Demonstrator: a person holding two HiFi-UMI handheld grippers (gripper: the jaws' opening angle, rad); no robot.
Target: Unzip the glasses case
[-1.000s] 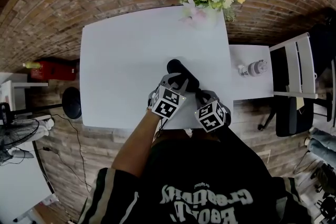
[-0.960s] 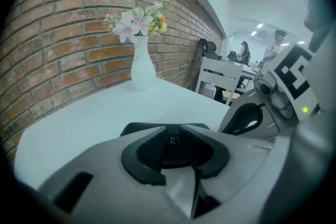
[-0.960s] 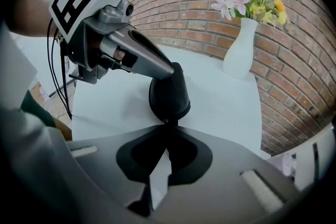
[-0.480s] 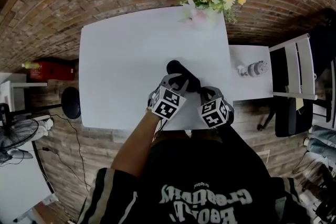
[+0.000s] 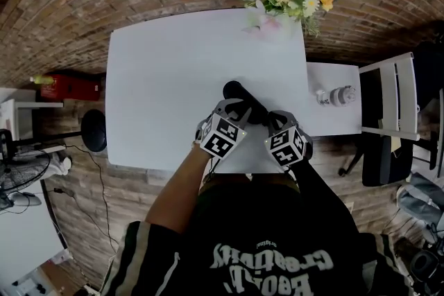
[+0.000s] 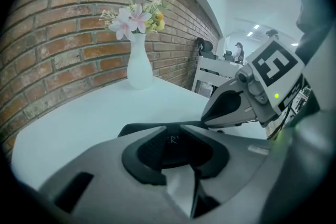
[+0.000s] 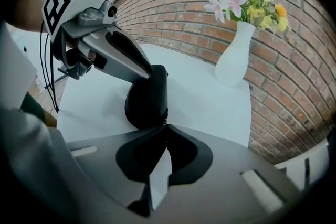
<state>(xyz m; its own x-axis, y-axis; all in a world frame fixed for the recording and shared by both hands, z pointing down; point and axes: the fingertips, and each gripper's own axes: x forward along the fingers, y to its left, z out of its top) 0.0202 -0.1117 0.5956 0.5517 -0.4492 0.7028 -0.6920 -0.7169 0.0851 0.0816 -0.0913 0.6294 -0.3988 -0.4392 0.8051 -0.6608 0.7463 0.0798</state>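
Note:
A black glasses case (image 5: 242, 98) lies on the white table (image 5: 173, 73), close to its front edge. My left gripper (image 5: 234, 109) is shut on the case's middle; in the left gripper view the case (image 6: 137, 129) fills the gap between the pads. My right gripper (image 5: 272, 123) is at the case's near right end. In the right gripper view its jaws meet (image 7: 164, 125) right at the rounded end of the case (image 7: 147, 98), shut on the small zipper pull there. The left gripper's fingers (image 7: 122, 55) come down onto the case from the left.
A white vase of flowers (image 5: 277, 17) stands at the table's far edge. To the right are a small white side table (image 5: 333, 114) with a small pale object (image 5: 336, 94) on it, and a chair (image 5: 388, 100). The table's front edge runs just under both grippers.
My right gripper has shifted a little to the right, along the table's front edge. The left gripper and the case have stayed in place.

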